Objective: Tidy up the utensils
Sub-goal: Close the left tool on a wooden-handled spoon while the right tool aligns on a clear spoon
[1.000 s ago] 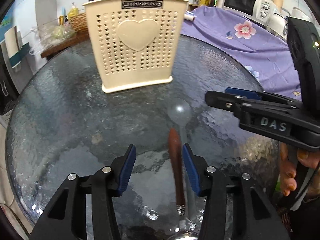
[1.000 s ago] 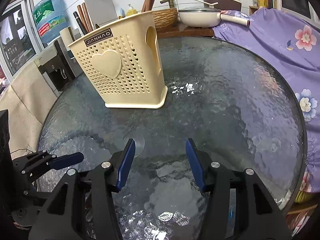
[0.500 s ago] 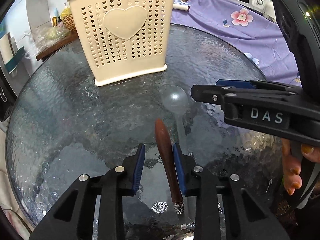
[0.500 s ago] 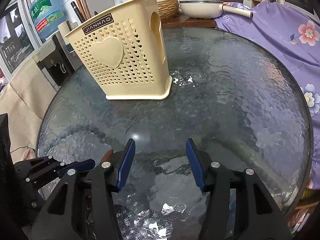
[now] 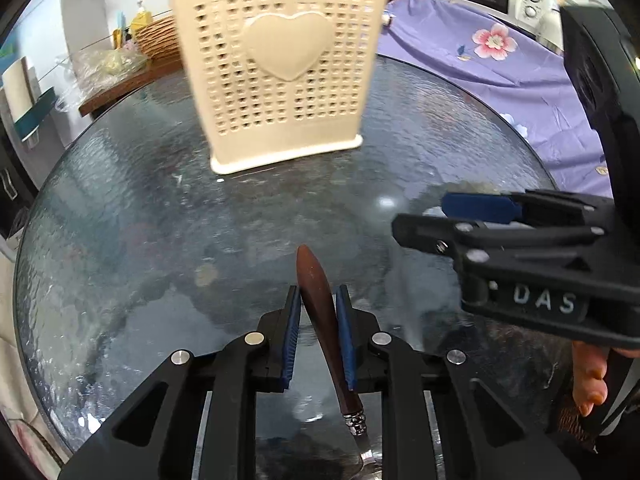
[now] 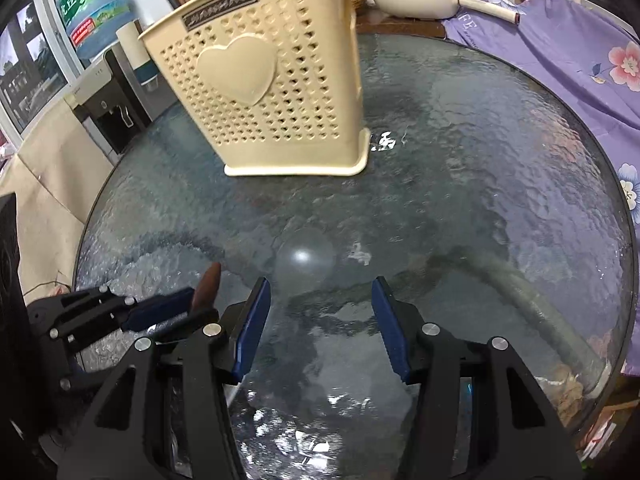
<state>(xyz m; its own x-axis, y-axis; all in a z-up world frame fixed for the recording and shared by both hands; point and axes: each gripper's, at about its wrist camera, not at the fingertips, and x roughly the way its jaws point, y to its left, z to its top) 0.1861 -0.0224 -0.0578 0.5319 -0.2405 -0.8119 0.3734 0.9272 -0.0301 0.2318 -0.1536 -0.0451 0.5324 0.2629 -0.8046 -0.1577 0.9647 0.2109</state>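
The left gripper clamps the wooden-handled utensil — lift it level toward the holder (mouth unseen) — while the right gripper hangs spread, empty.

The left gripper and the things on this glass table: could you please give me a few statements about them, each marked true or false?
1. The left gripper is shut on the wooden-handled utensil. True.
2. The right gripper holds a spoon. False: it is open with nothing between its fingers.
3. The cream utensil holder stands upright on the glass table. True.
4. The holder's front bears a star. False: it bears a raised heart.
5. The utensil's wooden handle points away from the holder. False: its tip points toward the holder.
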